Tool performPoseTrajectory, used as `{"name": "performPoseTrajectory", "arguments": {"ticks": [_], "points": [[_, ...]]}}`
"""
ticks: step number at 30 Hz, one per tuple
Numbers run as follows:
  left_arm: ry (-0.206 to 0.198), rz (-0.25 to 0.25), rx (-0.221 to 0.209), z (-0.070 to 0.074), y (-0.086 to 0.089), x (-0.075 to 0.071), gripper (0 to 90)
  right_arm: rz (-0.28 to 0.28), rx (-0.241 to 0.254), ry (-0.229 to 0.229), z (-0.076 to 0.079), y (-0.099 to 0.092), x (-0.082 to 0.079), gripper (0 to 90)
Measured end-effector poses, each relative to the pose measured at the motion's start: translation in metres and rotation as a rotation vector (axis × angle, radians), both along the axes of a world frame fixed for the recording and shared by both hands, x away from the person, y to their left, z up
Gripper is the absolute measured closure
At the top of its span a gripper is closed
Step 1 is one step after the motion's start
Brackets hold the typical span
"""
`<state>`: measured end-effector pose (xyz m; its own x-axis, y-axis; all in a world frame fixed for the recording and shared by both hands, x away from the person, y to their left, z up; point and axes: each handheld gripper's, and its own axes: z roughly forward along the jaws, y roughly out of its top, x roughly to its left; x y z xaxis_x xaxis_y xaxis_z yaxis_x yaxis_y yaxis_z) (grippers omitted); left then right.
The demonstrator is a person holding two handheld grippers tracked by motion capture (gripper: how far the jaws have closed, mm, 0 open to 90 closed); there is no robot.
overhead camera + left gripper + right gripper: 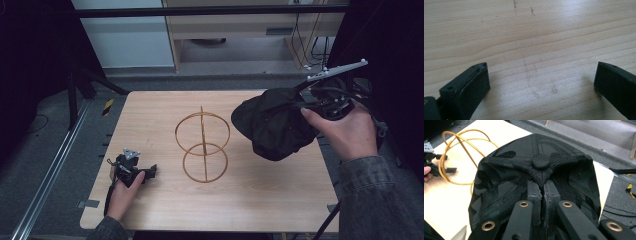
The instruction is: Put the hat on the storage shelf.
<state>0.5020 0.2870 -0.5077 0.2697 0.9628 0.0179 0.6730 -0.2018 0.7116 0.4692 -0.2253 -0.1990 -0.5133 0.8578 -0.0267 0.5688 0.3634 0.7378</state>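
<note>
Black fabric — a baseball cap [272,125] with a tone-on-tone camouflage pattern — hangs clear of the desk [150,130] at its right side, carried by the right gripper [307,102]. In the right gripper view the two jaws are pressed together on a fold of the crown, just below the top button [540,161]; the rest of the cap [524,187] droops away from them, its panels creased. The high view shows the person's right hand [347,132] wrapped round the gripper body, sleeve entering from the lower right.

Near the middle of the desk stands a wire stand [202,146] of thin orange-gold rod: two rings, one above the other, joined by an upright stem. It is just beside the hanging cap on the left, and not touching it as far as the high view shows. The same stand [456,152] appears beyond the cap in the right gripper view.

Left gripper [142,172] — resting low at the desk's front left, held in the left hand [122,192], well apart from the stand. Its jaws stand wide apart in the left gripper view, with bare wood grain [536,50] between them.
</note>
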Motion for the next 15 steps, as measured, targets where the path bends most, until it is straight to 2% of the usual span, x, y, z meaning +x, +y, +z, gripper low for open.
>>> {"name": "performPoseTrajectory", "arguments": {"ticks": [15], "points": [[-0.001, -0.001, 0.001, 0.0, 0.0, 0.0, 0.0, 0.012, 0.016, -0.071, 0.022, 0.016, -0.004, 86.3]]}}
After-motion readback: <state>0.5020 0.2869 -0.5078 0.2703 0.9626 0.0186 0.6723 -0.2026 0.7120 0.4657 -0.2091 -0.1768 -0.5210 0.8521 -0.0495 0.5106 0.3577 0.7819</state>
